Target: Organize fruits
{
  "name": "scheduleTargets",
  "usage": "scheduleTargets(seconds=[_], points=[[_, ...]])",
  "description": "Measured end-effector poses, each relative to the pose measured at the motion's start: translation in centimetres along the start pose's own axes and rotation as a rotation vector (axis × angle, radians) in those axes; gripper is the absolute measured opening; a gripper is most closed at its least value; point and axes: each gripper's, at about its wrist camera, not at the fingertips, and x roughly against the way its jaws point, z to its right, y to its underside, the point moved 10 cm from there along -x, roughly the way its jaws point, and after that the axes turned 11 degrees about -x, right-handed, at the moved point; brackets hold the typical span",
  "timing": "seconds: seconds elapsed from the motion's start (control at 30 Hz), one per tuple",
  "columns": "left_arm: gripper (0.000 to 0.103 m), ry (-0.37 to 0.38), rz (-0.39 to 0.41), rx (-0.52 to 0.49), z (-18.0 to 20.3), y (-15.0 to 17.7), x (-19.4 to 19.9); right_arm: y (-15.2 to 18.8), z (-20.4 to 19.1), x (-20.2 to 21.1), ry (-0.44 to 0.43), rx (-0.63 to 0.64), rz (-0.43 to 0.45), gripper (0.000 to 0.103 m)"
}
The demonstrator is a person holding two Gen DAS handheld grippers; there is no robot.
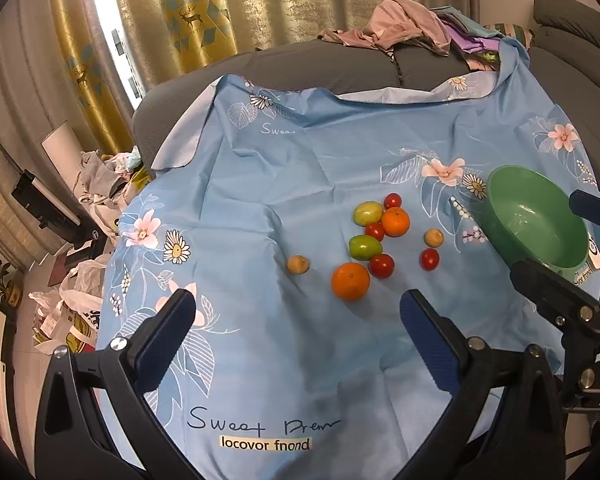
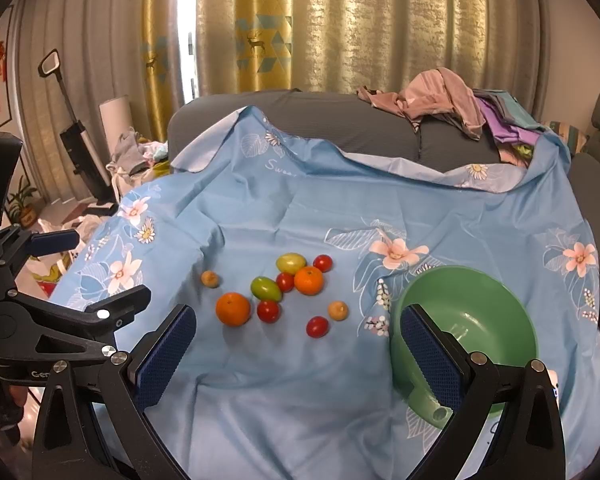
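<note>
Several fruits lie in a loose cluster on a blue flowered cloth (image 1: 260, 184): two oranges (image 1: 350, 281) (image 1: 395, 221), two green-yellow fruits (image 1: 364, 247), several red tomatoes (image 1: 381, 265) and two small tan fruits (image 1: 298, 265). An empty green bowl (image 1: 540, 220) stands to their right. My left gripper (image 1: 296, 312) is open and empty, hovering just in front of the near orange. My right gripper (image 2: 298, 330) is open and empty, above the cloth between the fruits (image 2: 233, 309) and the bowl (image 2: 480, 320), its right finger overlapping the bowl's near rim.
The cloth covers a grey sofa (image 2: 320, 120). A pile of clothes (image 2: 452, 100) lies on the sofa back at the far right. Bags and clutter (image 1: 80, 304) sit on the floor to the left. Curtains (image 2: 340, 20) hang behind.
</note>
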Motion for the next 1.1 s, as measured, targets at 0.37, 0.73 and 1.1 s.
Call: scheduleTargets(seconds=[0.37, 0.73, 1.1], points=[[0.102, 0.013, -0.011, 0.004, 0.0, 0.4, -0.5, 0.4, 0.3, 0.1, -0.001, 0.005, -0.011, 0.103], [0.102, 0.027, -0.034, 0.019, -0.6, 1.0, -1.6, 0.6, 0.4, -0.8, 0.011, 0.006, -0.052, 0.102], [0.102, 0.033, -0.039, 0.021, -0.8, 1.0, -2.1, 0.8, 0.4, -0.9, 0.012, 0.005, -0.056, 0.103]])
